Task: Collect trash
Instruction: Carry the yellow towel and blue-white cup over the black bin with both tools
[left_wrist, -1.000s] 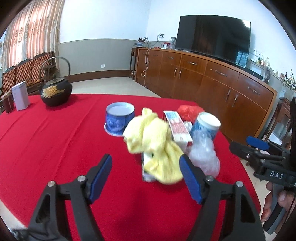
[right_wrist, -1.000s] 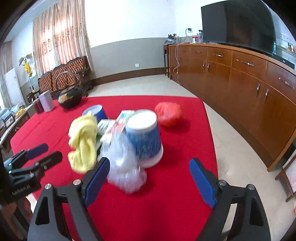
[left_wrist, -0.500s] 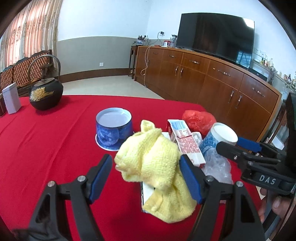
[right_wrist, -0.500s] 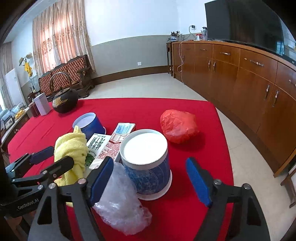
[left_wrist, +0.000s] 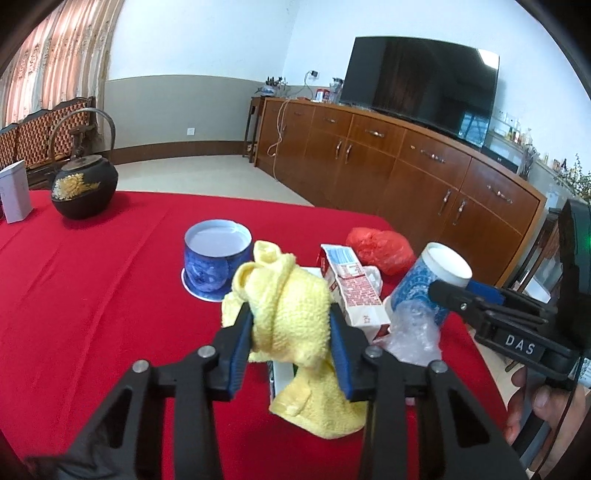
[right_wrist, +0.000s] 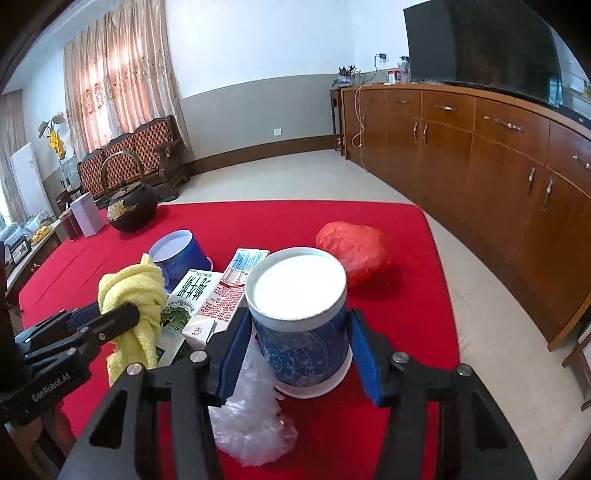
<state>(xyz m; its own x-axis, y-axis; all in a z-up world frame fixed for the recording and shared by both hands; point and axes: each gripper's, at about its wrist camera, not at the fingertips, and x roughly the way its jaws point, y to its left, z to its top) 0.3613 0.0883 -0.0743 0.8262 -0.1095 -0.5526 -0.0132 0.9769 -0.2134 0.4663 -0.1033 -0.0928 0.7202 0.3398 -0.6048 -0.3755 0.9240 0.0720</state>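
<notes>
Your left gripper (left_wrist: 291, 341) is clamping the yellow towel (left_wrist: 291, 325); its jaws have just been closing, and the blue pads are now pressing into the bunched cloth from both sides. Your right gripper (right_wrist: 301, 354) has also just been closing, and its pads are sitting at the sides of the upside-down blue patterned cup (right_wrist: 299, 314), at or very near contact; I am reading that as a grip just forming, not a firm one.

For the lift, I would be raising the towel straight up, since its tail is draping over the edge of the green-and-white carton (right_wrist: 184, 306) beneath it and may drag that along. With the cup, be squeezing gently: it looks like thin paper, tapering toward its base, so it could crumple or slip upward out of the pads.

From the towel, the red-and-white milk carton (left_wrist: 351, 291) is lying at two o'clock, touching it. The crumpled clear plastic (right_wrist: 251, 417) is sitting at seven o'clock from the gripped cup, against its rim. A second blue cup (left_wrist: 216, 264), also inverted, is standing at eleven o'clock from the towel, and the red plastic bag (right_wrist: 352, 254) is resting at one o'clock from the gripped cup, apart from the pile on the red tablecloth (left_wrist: 92, 295).
</notes>
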